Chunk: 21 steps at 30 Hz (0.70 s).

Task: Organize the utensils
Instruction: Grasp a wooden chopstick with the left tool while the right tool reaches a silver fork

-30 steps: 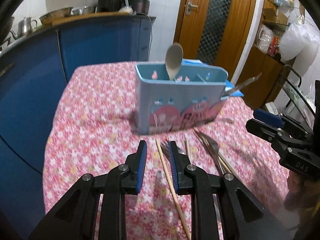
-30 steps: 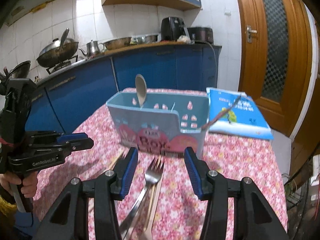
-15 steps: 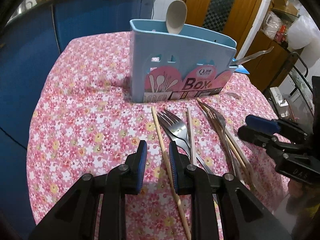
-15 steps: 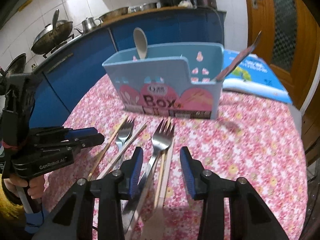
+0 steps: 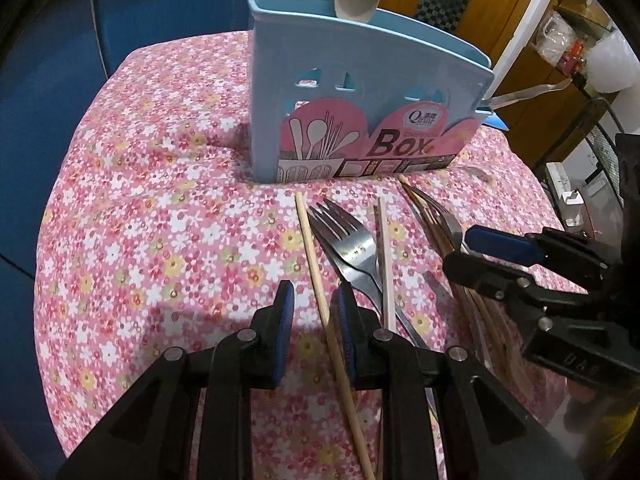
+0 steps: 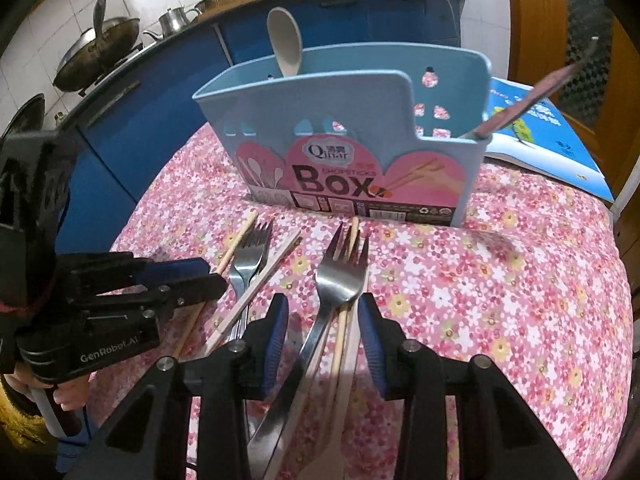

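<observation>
A light blue utensil box (image 5: 360, 112) (image 6: 344, 136) stands on the floral tablecloth (image 5: 160, 200). It holds a pale spoon (image 6: 286, 48) and a metal handle (image 6: 532, 100) that leans out to the right. Two forks and several chopsticks lie in front of it. My left gripper (image 5: 314, 300) hovers low with narrow open jaws. A wooden chopstick (image 5: 312, 248) runs between them, close to the right pad. My right gripper (image 6: 323, 308) is open. The neck of a steel fork (image 6: 342, 276) and two chopsticks lie between its pads, apart from them. A darker fork (image 5: 348, 240) lies between the two grippers.
A blue book (image 6: 540, 132) lies at the table's far right corner. Blue cabinets with a wok (image 6: 92, 60) and pots stand behind the table, and a wooden door is at the right. The cloth drops off at the table's rounded left edge (image 5: 60, 240).
Both grippers have come down toward the table and tipped downward, so the utensils look closer. The right jaws have narrowed around the fork. The left jaws keep the same gap.
</observation>
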Available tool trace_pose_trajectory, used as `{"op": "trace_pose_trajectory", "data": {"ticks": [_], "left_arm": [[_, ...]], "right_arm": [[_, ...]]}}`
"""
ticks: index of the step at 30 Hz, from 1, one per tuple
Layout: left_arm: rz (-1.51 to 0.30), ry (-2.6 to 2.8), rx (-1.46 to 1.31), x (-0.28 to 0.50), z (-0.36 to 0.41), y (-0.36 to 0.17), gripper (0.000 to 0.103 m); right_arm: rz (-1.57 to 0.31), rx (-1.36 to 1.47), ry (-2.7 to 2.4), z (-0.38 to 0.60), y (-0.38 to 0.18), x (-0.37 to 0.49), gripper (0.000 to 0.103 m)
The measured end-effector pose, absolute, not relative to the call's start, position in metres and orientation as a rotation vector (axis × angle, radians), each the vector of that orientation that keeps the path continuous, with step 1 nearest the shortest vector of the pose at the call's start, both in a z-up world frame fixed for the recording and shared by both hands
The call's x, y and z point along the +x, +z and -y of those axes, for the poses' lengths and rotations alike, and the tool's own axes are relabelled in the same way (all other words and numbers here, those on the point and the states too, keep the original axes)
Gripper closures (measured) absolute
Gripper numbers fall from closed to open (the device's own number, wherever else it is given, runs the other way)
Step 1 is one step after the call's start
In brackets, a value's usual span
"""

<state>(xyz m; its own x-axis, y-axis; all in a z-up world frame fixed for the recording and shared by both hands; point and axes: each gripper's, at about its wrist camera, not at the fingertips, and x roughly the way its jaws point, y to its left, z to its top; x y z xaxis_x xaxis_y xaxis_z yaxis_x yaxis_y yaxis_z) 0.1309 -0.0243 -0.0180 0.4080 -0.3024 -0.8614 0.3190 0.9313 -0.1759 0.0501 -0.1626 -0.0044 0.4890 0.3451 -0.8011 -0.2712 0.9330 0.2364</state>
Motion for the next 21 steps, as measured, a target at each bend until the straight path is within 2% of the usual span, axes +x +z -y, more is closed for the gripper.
{"op": "trace_pose_trajectory", "data": {"ticks": [3, 9, 14, 21], "left_arm": [[-1.094, -0.388, 0.034, 0.137, 0.029, -0.018, 0.081], [-1.112, -0.401, 0.035, 0.151, 0.034, -0.018, 0.082], [-1.093, -0.38, 0.04, 0.151, 0.034, -0.019, 0.095], [-1.101, -0.372, 0.032, 0.145, 0.029, -0.019, 0.098]], "right_arm": [[-1.004, 0.073, 0.373, 0.16, -0.007, 0.056, 0.065], [-1.007, 0.07, 0.359, 0.161, -0.009, 0.066, 0.074], [-1.01, 0.11, 0.374, 0.164, -0.01, 0.071, 0.074], [-1.011, 0.17, 0.42, 0.17, -0.008, 0.067, 0.075]]}}
